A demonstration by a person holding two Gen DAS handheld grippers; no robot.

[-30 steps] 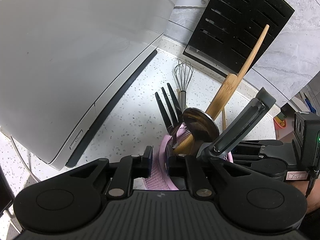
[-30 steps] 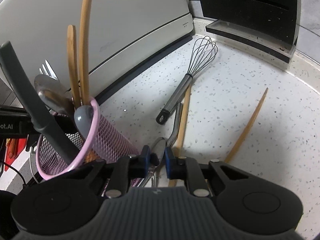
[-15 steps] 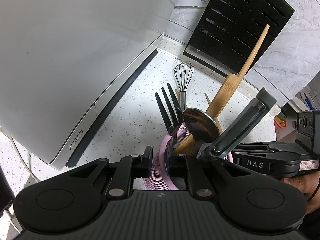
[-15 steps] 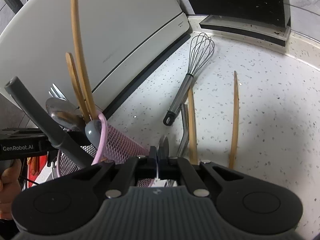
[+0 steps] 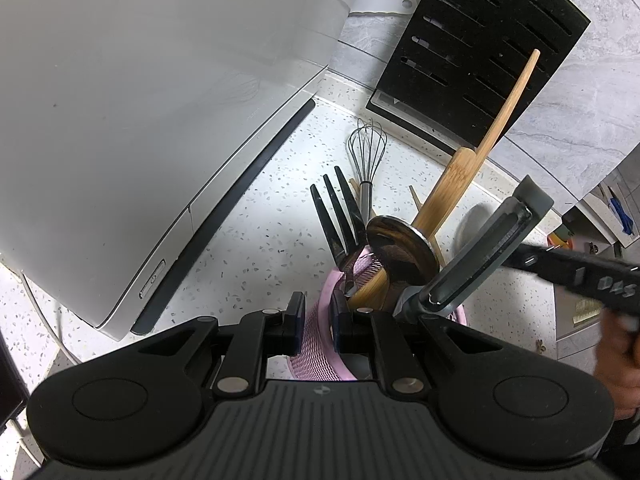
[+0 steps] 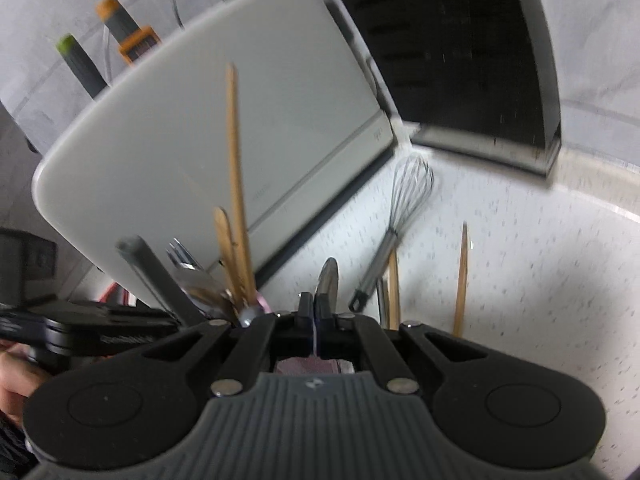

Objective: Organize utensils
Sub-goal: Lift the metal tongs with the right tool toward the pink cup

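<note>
The right tongs (image 6: 315,312) have risen from the surface (image 6: 520,280) since the earlier frame; then spread around a spoon (image 6: 328,278) lying flat, they are now pressed together on its handle, and the spoon's bowl stands up just past the tips, off the surface. The view has tipped upward and is blurred. The left tongs (image 5: 316,316) have not moved: they pinch the near rim of the pink mesh holder (image 5: 320,354), one finger outside and one inside.

Left view, near to far: the holder carries a grey-handled tool (image 5: 480,256), a ladle (image 5: 400,250), a black fork (image 5: 336,216) and a wooden spatula (image 5: 480,148). Beyond lie a whisk (image 5: 367,152) on the surface, a white appliance (image 5: 152,100) and a black knife block (image 5: 480,48). At right, the other hand (image 5: 616,364) and its tool are seen side-on.

Right view only: two wooden sticks (image 6: 462,276) lie on the surface apart from each other, right of the whisk. Handles in green and orange (image 6: 128,32) show behind the appliance.
</note>
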